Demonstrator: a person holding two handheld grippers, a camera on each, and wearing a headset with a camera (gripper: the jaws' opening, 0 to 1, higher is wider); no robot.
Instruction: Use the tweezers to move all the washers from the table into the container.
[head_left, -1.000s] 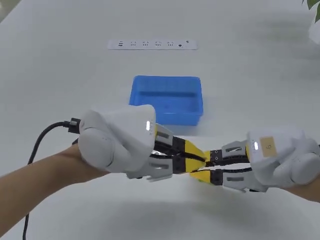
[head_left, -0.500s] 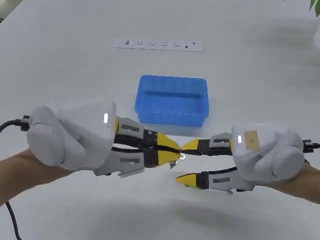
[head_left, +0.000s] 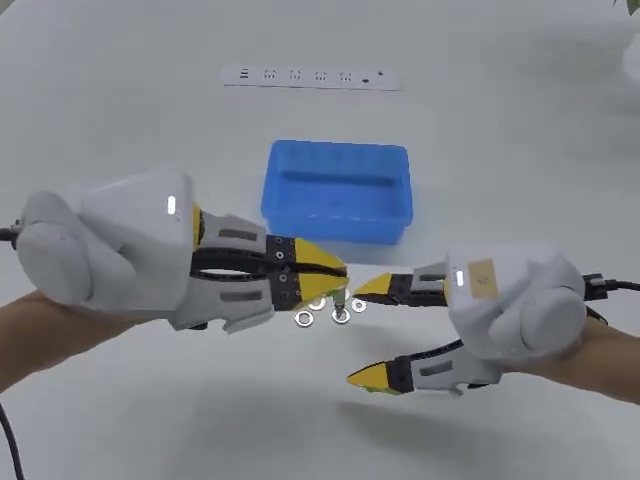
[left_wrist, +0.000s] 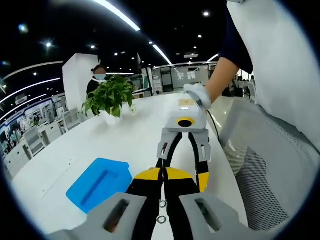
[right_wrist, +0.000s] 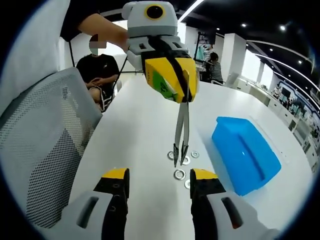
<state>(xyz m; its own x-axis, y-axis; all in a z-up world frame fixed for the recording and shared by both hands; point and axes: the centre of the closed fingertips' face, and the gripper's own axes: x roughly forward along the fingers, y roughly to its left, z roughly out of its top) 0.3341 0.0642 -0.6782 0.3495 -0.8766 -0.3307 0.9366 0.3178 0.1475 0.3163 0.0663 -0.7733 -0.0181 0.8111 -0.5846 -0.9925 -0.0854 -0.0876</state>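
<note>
Left gripper (head_left: 335, 280) clamped on tweezers (right_wrist: 181, 132), tips down among the washers (head_left: 340, 316) on the white table (head_left: 500, 150), just in front of the blue container (head_left: 335, 228). Right gripper (head_left: 358, 333) jaws spread wide, near the washers

my head view looks steeply down at the table (head_left: 520, 140) from close above. low over it, left gripper view faces the right gripper (left_wrist: 182, 162), right gripper view the left gripper (right_wrist: 176, 95); both share washers (right_wrist: 179, 174) and container (right_wrist: 245, 150).

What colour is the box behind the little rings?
The container is plain bright blue all over. The head view shows it best.
</note>
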